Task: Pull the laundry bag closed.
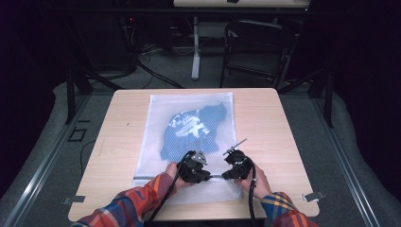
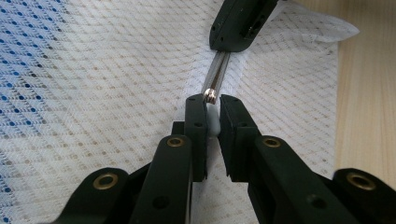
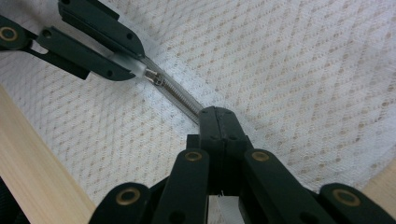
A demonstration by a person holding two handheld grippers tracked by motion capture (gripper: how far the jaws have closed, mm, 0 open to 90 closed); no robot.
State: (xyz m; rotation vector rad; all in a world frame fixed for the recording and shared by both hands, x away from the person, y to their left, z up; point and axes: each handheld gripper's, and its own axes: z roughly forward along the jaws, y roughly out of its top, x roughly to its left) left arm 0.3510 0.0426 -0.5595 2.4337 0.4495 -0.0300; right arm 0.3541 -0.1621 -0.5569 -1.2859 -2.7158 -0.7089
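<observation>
A white mesh laundry bag [image 1: 153, 142] lies flat on the wooden table [image 1: 118, 142] with a blue printed garment [image 1: 189, 130] inside it. Both grippers meet at the bag's near edge, along its zip. My left gripper [image 1: 209, 176] [image 2: 213, 112] is shut on a small white tab [image 2: 214, 125] [image 3: 128, 63] at the zip. A thin metal zip pull [image 2: 215, 74] [image 3: 180, 95] runs from that tab to my right gripper [image 1: 223, 176] [image 3: 217, 114], which is shut on its other end. The right gripper [image 2: 229, 46] also appears in the left gripper view, and the left gripper [image 3: 137, 63] in the right gripper view.
Bare wood [image 2: 369, 116] borders the bag on the right and near sides. Metal clips [image 1: 314, 195] sit at the table's front corners. Beyond the far edge stand a dark chair [image 1: 257, 47] and a white desk leg [image 1: 195, 47] with cables on the floor.
</observation>
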